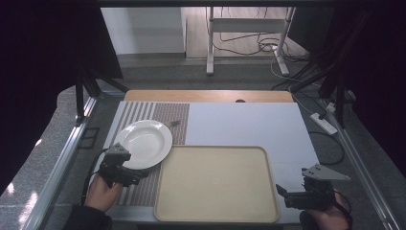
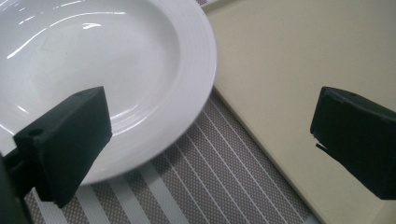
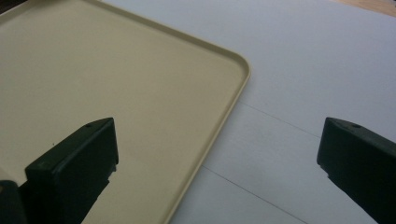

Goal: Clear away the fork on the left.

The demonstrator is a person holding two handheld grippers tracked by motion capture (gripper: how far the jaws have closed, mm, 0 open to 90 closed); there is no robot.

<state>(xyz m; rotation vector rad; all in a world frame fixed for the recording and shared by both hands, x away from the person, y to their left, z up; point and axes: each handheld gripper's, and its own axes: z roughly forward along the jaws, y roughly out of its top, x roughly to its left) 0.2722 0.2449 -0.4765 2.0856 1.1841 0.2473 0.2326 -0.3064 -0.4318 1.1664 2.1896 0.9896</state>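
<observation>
A white deep plate point(image 1: 144, 142) rests on a striped placemat point(image 1: 158, 120) at the table's left. To its right lies a beige tray point(image 1: 215, 184), bare inside. My left gripper point(image 1: 136, 176) hovers at the plate's near rim, open; in the left gripper view the plate point(image 2: 107, 70) lies under the left jaw and the tray point(image 2: 289, 70) under the right one. My right gripper point(image 1: 282, 194) is open at the tray's near right corner; the right gripper view has the tray rim point(image 3: 229, 107) running between the jaws.
A white sheet point(image 1: 249, 124) covers the table to the right of the placemat. A small dark scrap point(image 1: 174, 123) lies on the placemat beyond the plate. A wooden table edge point(image 1: 206, 95) runs along the far side. Metal rails point(image 1: 62, 158) flank the table.
</observation>
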